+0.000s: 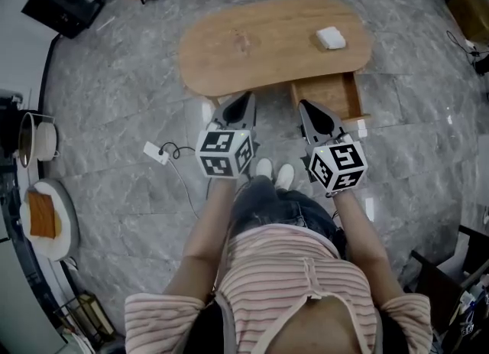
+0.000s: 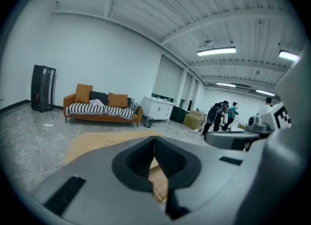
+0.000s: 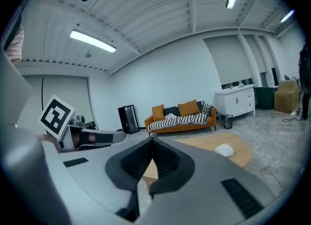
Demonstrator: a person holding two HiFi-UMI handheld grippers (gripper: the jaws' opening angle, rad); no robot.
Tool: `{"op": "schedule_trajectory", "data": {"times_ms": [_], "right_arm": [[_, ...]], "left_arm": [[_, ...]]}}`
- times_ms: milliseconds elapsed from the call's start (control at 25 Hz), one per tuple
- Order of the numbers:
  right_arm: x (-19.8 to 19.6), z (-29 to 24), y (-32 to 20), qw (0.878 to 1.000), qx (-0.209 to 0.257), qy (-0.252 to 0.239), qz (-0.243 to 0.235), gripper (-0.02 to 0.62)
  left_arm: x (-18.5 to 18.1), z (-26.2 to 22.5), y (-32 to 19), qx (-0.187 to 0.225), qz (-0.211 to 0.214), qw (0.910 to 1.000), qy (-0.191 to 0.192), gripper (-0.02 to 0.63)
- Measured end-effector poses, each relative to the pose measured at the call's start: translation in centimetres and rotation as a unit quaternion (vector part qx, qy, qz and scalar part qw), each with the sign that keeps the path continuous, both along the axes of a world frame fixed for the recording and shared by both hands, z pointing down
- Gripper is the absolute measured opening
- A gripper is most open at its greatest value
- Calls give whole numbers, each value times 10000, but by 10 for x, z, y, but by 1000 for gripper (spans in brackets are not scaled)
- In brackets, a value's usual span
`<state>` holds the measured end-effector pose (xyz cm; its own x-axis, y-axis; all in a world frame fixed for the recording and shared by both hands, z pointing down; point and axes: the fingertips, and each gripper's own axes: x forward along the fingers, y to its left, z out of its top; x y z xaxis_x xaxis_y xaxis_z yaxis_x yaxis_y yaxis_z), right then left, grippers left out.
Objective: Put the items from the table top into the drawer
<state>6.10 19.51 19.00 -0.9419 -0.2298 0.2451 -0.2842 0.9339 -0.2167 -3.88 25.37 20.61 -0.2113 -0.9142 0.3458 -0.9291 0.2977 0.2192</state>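
Left tongs [image 1: 246,99] and right tongs [image 1: 305,105] were both closed and empty, parked short of the tabletop [image 1: 252,47], probably staging. Drawer [image 1: 327,94] stood open just ahead of right tongs. Item [image 1: 331,37] lay beyond it, on top.

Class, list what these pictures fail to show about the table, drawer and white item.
- White item: too small to name in the head view.
- Drawer: back part hidden under the wooden table in the head view.
- Drawer contents: in the right gripper view, blocked by the right hand-held gripper itself.
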Motion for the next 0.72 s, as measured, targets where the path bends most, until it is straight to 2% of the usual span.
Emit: {"op": "schedule_trajectory", "data": {"times_ms": [280,720], "right_arm": [[19,3,-12,10000,-13,30,12,8],[23,-15,-32,9996,-120,-238,52,9]], "left_arm": [[7,-2,-3,-56,-138,9998,-123,14],[6,-13,-9,-195,-299,9989,-297,14]]}}
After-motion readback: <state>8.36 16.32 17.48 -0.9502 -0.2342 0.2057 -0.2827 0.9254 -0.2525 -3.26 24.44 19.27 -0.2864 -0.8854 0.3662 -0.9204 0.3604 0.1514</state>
